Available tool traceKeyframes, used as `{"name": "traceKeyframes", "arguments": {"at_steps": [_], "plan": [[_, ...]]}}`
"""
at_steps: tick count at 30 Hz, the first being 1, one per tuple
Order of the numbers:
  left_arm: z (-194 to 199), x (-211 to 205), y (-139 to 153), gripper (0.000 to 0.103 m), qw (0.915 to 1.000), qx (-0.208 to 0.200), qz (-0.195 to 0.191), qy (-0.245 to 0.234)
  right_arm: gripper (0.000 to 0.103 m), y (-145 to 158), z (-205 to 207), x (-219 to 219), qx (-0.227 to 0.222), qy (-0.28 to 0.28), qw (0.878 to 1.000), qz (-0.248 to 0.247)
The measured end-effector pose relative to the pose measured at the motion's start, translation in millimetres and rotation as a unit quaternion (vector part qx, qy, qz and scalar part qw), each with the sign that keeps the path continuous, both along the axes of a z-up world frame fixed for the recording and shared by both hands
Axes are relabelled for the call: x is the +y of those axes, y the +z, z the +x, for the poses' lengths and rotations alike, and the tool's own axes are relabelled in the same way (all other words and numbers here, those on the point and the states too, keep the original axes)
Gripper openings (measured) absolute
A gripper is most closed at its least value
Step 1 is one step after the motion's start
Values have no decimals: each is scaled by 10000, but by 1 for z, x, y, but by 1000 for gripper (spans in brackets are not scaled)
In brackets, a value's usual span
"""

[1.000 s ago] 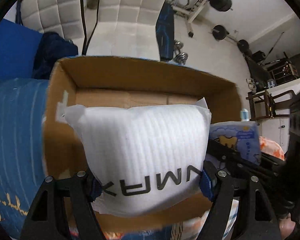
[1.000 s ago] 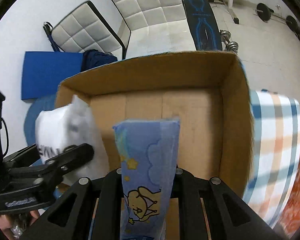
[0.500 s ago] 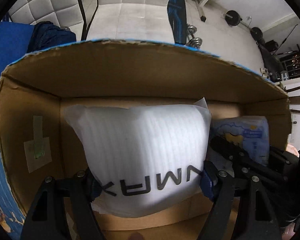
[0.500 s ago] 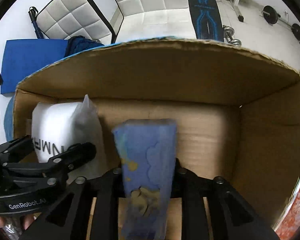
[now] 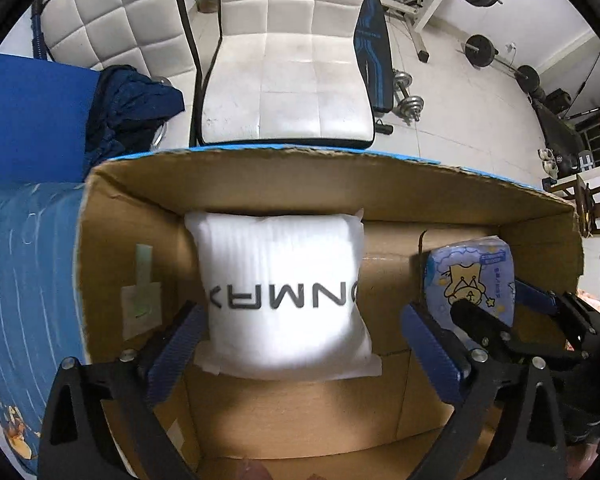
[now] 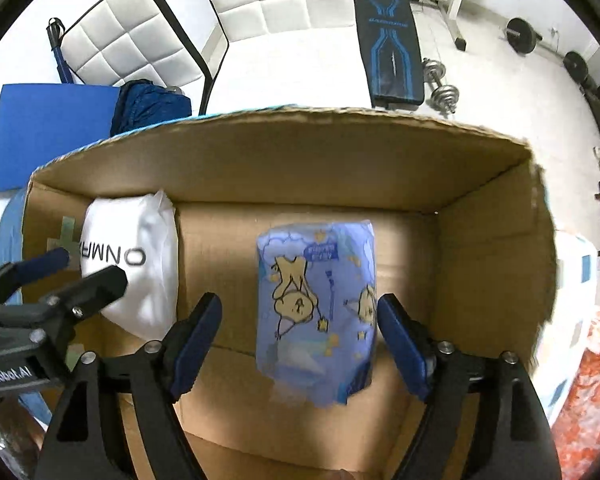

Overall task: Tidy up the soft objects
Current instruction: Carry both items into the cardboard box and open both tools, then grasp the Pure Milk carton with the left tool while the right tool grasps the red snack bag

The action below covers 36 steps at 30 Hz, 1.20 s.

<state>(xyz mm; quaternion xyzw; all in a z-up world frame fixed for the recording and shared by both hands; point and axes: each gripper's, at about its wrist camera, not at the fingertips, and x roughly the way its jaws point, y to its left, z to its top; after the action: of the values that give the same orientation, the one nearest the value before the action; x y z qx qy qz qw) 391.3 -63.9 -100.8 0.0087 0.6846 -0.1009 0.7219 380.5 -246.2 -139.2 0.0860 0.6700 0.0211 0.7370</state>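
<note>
Both soft packs sit inside the cardboard box (image 5: 292,172), both claws spread wide.

White foam pouch (image 5: 284,296) stands against the back wall at the box's left end; blue cartoon-bear tissue pack (image 6: 318,308) stands well apart, mid-floor. Left gripper (image 5: 300,344) straddles the pouch, pads clear of it. Right gripper (image 6: 300,332) flanks the tissue pack, gripping nothing. White quilted chair (image 5: 288,80) behind the box.

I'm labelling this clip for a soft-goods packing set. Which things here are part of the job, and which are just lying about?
Part of the job:
white foam-wrapped pillow pack
blue cartoon-bear tissue pack
brown cardboard box
left gripper, open
right gripper, open

Lying about:
white quilted chair
blue-black weight bench
dumbbell
dark blue cloth heap
</note>
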Motion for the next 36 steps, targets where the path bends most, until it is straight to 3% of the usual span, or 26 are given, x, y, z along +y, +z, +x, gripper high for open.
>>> {"name": "traceKeyframes", "arguments": {"at_steps": [3, 10, 14, 21, 28, 36], "plan": [[-10, 4, 7, 103, 10000, -74, -9, 0, 103, 9, -12, 11, -30, 123, 9998, -173], [-32, 7, 26, 103, 9995, -293, 40, 79, 103, 31, -50, 19, -186, -101, 9982, -561], [-53, 12, 49, 103, 9962, -795, 324, 144, 103, 45, -77, 17, -297, -331, 9961, -761], [-96, 19, 82, 103, 9906, -1278, 486, 51, 103, 79, -119, 26, -574, -440, 9928, -950], [-142, 29, 125, 103, 9865, -1586, 396, -89, 103, 130, -169, 33, -837, -613, 9898, -975], [-190, 43, 183, 103, 9760, -2125, 374, -292, 103, 191, -216, 44, -1215, -797, 9845, -986]]}}
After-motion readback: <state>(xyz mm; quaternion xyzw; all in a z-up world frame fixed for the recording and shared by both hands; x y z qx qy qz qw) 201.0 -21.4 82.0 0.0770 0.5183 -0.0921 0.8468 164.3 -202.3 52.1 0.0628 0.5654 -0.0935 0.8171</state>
